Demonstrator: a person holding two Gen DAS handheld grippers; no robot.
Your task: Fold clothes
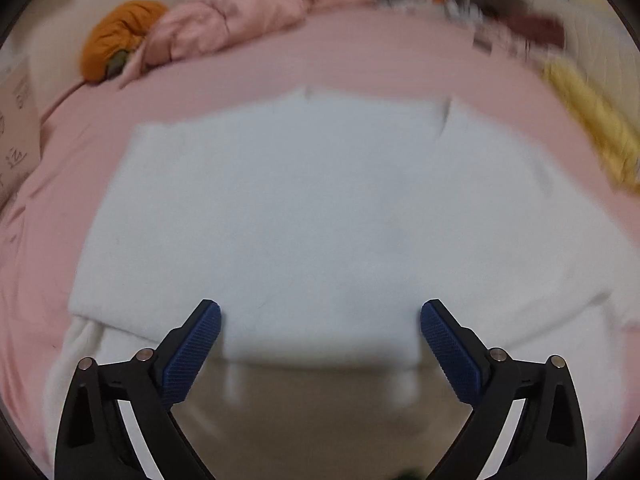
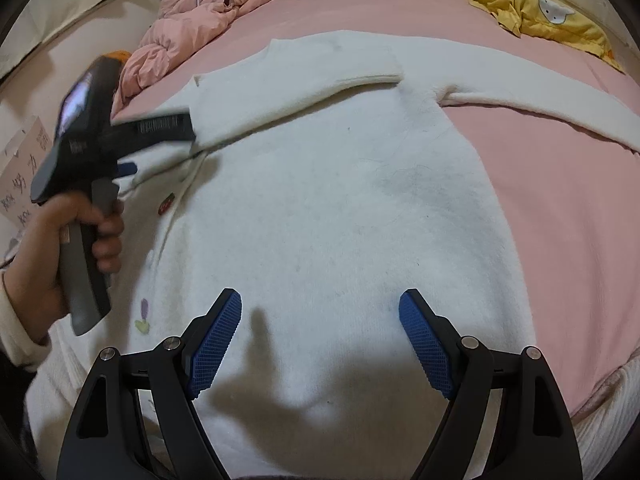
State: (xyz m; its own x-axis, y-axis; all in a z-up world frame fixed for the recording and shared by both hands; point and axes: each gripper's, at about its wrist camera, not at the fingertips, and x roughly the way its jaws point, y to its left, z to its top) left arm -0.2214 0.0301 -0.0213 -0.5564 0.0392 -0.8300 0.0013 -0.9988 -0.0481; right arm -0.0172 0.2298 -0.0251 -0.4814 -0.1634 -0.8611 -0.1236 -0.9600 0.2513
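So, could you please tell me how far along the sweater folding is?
Done: one sleeve of the white sweater lies folded across its chest. In hand: nothing; the left gripper and right gripper are open. Left: the other sleeve, still outstretched on the pink bed, then the body.

white sweater [image 2: 320, 200] lies flat on pink bed sheet [image 2: 560, 200], 1 sleeve folded across chest. right gripper [image 2: 320, 312] hovers above hem, jaws apart, empty. left gripper [image 2: 160, 148] beside folded sleeve, state unclear.
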